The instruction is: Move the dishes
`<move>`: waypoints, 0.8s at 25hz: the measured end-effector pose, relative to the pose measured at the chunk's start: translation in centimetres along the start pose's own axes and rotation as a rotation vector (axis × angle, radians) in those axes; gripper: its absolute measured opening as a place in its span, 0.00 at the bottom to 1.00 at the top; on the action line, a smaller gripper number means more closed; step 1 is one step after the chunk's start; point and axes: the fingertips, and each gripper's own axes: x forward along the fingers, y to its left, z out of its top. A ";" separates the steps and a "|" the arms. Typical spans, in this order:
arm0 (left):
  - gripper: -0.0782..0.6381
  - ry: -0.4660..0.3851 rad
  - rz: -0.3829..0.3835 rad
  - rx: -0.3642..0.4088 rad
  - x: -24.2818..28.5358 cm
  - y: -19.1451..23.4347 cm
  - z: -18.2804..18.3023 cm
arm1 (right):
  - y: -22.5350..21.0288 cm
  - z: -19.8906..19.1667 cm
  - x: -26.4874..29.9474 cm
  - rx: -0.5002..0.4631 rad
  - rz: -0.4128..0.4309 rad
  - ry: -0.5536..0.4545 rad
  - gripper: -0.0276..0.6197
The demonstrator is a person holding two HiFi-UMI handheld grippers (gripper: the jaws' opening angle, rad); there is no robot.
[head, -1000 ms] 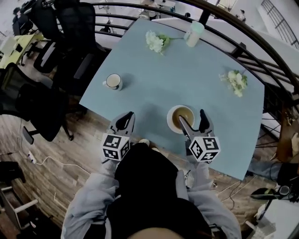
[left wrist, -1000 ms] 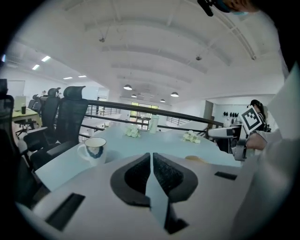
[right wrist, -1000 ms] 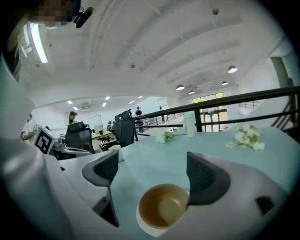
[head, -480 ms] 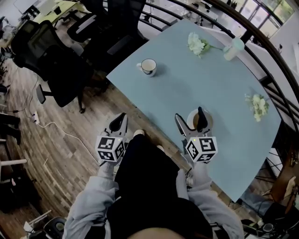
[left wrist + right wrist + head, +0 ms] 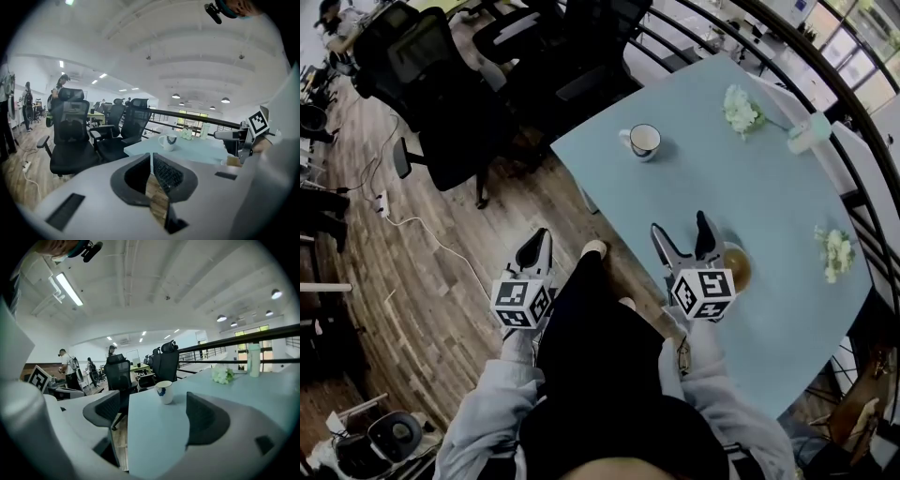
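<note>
A white mug [image 5: 644, 141] with a dark rim stands near the far left corner of the light blue table [image 5: 769, 187]. A white bowl [image 5: 738, 266] of brown liquid sits near the front edge, partly hidden behind my right gripper's right finger. My right gripper [image 5: 679, 225] hovers open over the table's near edge, nothing between its fingers; in the right gripper view the mug [image 5: 164, 391] stands ahead. My left gripper [image 5: 536, 246] is shut and empty, left of the table over the wooden floor. From the left gripper view the mug [image 5: 168, 141] shows ahead.
Black office chairs [image 5: 459, 103] crowd the table's left side. Two white flower sprigs [image 5: 739, 110] [image 5: 836, 251] and a pale bottle [image 5: 807, 131] lie at the far side, by a dark railing [image 5: 825, 84]. My own legs and shoe [image 5: 592, 249] are between the grippers.
Both grippers have swung left across the table's near edge. The bowl, earlier ahead between the right jaws, now lies to their right. The left gripper is farther out over the floor.
</note>
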 end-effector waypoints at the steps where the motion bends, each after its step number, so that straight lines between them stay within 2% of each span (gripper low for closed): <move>1: 0.15 -0.002 -0.001 -0.007 0.5 0.4 0.2 | 0.2 0.0 0.8 -0.003 0.007 0.008 0.73; 5: 0.15 -0.001 -0.028 0.005 3.4 1.7 1.2 | 0.7 -0.3 4.2 -0.024 0.013 0.051 0.73; 12: 0.15 0.015 -0.084 -0.013 9.9 3.5 3.4 | -1.2 -0.5 10.0 -0.008 -0.019 0.113 0.73; 18: 0.15 0.055 -0.096 -0.021 14.6 5.5 3.4 | -2.7 -1.8 14.5 0.011 -0.043 0.160 0.73; 20: 0.15 0.077 -0.101 -0.023 15.8 6.0 3.3 | -3.1 -2.2 15.7 0.018 -0.053 0.174 0.76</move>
